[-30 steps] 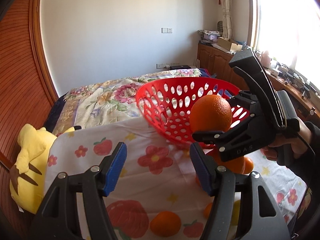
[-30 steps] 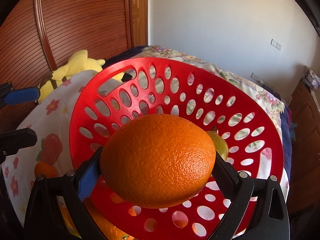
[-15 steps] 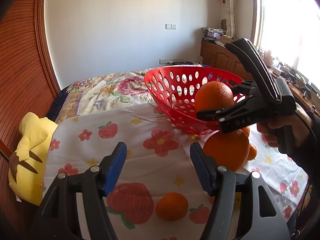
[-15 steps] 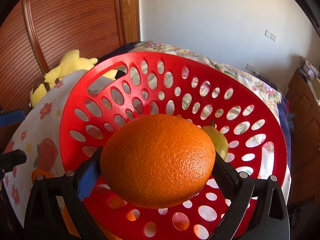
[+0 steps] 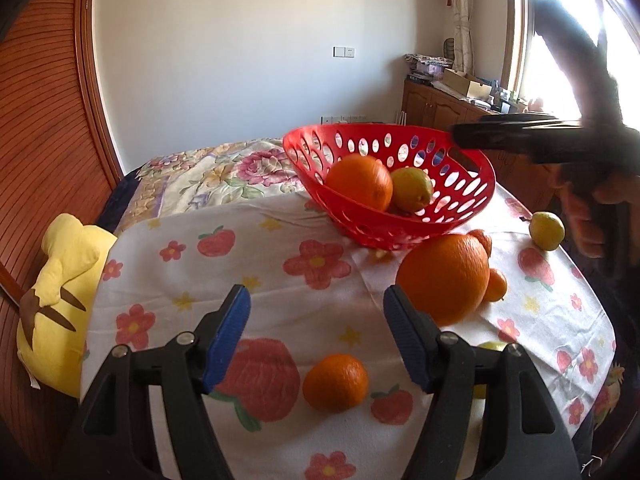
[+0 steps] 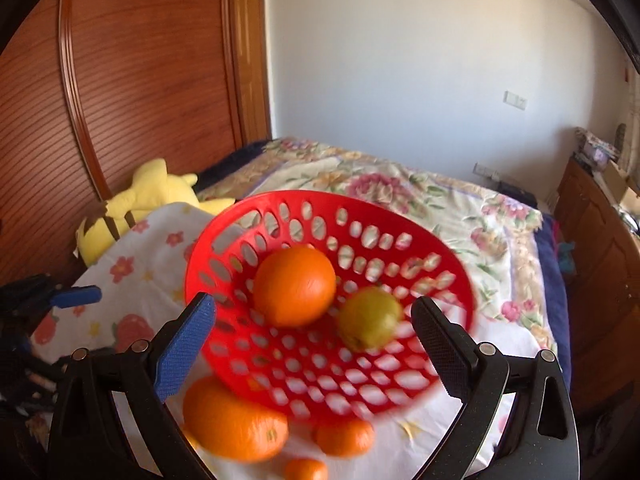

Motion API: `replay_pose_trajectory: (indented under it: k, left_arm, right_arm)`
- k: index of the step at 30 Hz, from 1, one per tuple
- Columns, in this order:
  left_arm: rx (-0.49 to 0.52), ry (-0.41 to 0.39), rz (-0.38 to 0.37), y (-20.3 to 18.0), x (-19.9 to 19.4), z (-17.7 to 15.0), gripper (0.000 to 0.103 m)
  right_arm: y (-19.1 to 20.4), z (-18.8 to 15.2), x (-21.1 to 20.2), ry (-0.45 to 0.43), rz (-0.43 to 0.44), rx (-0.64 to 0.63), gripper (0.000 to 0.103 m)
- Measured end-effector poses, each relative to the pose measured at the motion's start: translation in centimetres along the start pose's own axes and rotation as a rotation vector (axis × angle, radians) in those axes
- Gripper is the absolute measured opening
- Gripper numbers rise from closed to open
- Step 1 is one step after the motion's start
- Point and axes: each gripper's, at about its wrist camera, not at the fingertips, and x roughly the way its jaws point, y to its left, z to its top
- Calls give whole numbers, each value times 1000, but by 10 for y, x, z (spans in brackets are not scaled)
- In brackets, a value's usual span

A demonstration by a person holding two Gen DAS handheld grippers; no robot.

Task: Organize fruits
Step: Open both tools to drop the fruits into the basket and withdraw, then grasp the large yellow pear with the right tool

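Orange (image 6: 294, 286) round, pebbled, beside yellow-green lemon (image 6: 370, 318) in red basket (image 6: 320, 384), right gripper (image 6: 314, 344) fingers and left gripper (image 5: 316, 332) fingers spread empty

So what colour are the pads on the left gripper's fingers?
Blue pads on black fingers, clearest in the left wrist view.

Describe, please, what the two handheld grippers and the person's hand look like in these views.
The left gripper and the right gripper are black plastic frames with silver screws; the jaws carry ribbed pads, mostly blue, though one right pad looks black. A bare hand with a dark sleeve holds the right one's black handle. No cables are visible.
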Motion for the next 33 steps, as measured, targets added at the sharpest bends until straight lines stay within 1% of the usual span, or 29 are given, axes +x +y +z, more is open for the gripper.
replay_pose_trajectory:
  k: [2, 5, 9, 12, 16, 22, 29, 33]
  left_arm:
    - [-1, 0, 7, -2, 1, -6, 70]
    - [-10, -3, 22, -4, 2, -13, 71]
    - [-20, -42, 57, -7, -1, -22, 75]
    - [-18, -53, 79, -10, -2, -26, 76]
    - [-13, -46, 80, -14, -2, -33, 76]
    - [-42, -14, 74, -12, 1, -49, 76]
    - [-40, -17, 76, -13, 0, -60, 76]
    - [-35, -25, 59, -15, 0, -65, 76]
  right_arm:
    - [-4, -10, -15, -16, -7, 11, 100]
    - [-11, -32, -41, -42, -40, 30, 100]
    - [-24, -63, -67, -52, -84, 60, 100]
    - [-34, -83, -81, -54, -117, 85, 100]
    - [-51, -109, -96, -62, -147, 132, 100]
    - [-69, -140, -104, -52, -210, 178, 98]
    - [-92, -158, -104, -41, -252, 218, 97]
    - [-102, -163, -95, -17, -265, 231, 95]
